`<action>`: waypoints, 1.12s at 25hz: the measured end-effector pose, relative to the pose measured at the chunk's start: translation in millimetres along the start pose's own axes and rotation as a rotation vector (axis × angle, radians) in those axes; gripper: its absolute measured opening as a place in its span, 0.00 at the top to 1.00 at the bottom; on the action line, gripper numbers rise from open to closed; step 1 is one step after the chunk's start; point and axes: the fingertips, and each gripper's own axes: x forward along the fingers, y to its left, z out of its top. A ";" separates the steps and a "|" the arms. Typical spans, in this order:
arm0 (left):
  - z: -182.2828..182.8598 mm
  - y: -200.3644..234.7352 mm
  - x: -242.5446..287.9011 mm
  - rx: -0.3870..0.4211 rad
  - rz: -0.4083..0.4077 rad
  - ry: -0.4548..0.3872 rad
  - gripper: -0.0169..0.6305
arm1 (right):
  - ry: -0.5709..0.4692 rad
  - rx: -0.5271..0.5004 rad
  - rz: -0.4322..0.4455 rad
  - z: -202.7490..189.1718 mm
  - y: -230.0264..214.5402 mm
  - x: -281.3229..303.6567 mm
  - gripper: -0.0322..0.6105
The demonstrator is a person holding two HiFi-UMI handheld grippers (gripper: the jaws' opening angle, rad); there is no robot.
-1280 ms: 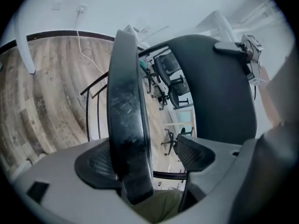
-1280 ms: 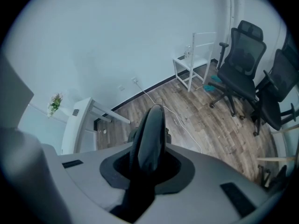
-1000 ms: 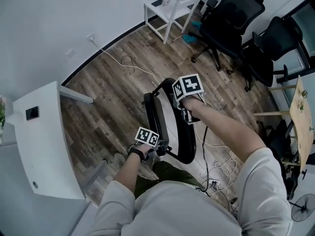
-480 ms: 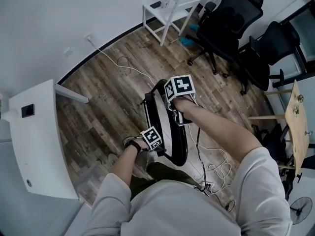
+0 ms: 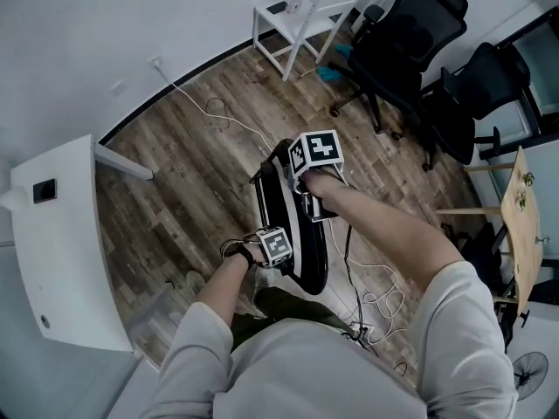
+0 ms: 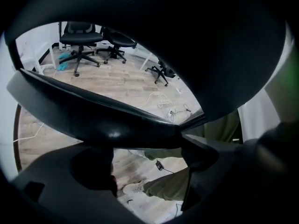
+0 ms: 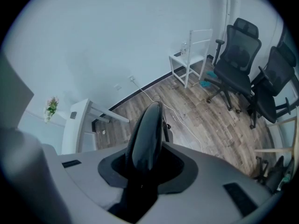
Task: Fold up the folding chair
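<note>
The black folding chair (image 5: 284, 203) stands folded flat and upright on the wood floor in front of me. My right gripper (image 5: 313, 201) grips its top edge. In the right gripper view that glossy edge (image 7: 147, 125) fills the slot between the grey jaws of the right gripper (image 7: 144, 169), which have just been opening a little. My left gripper (image 5: 286, 255) is at the chair's near lower side. Its jaws have just been opening and stand wide. In the left gripper view a black chair bar (image 6: 103, 115) crosses just beyond the left gripper (image 6: 149, 171), and only floor and my leg show between the jaws.
Two black office chairs (image 5: 410, 51) (image 5: 480, 85) and a small white table (image 5: 301, 16) stand at the back. A white desk (image 5: 61, 234) is on the left, a wooden tabletop (image 5: 522, 208) on the right. Cables (image 5: 367, 295) trail over the floor by my feet.
My left gripper has shifted right, closer against the chair, and has rolled, so its marker cube shows another face. The right gripper has stayed on the top edge.
</note>
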 end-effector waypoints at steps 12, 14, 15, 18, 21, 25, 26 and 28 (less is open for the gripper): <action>2.4 -15.1 -74.5 -0.346 0.072 -0.402 0.29 | 0.031 -0.057 -0.024 -1.8 13.2 5.4 0.78; 17.6 -30.7 -119.2 -0.500 0.030 -0.590 0.29 | 0.034 -0.058 -0.025 -0.5 15.4 5.4 0.78; 27.8 -41.8 -139.9 -0.559 -0.005 -0.673 0.29 | 0.035 -0.057 -0.027 0.4 15.5 4.8 0.78; 43.1 -69.1 -176.7 -0.606 0.005 -0.776 0.29 | 0.057 -0.058 -0.032 -2.3 18.4 5.9 0.79; 36.7 -73.0 -194.3 -0.640 0.076 -0.807 0.29 | 0.073 -0.067 -0.037 -4.7 25.5 9.1 0.78; 29.1 -75.7 -224.7 -0.688 0.139 -0.856 0.29 | 0.064 -0.056 -0.051 -2.7 42.0 13.7 0.78; 26.4 -78.3 -229.6 -0.681 0.150 -0.856 0.29 | 0.068 -0.058 -0.053 -2.9 46.5 15.4 0.78; 27.8 -91.7 -241.3 -0.689 0.064 -0.892 0.29 | 0.081 -0.062 -0.047 -4.1 56.1 19.1 0.77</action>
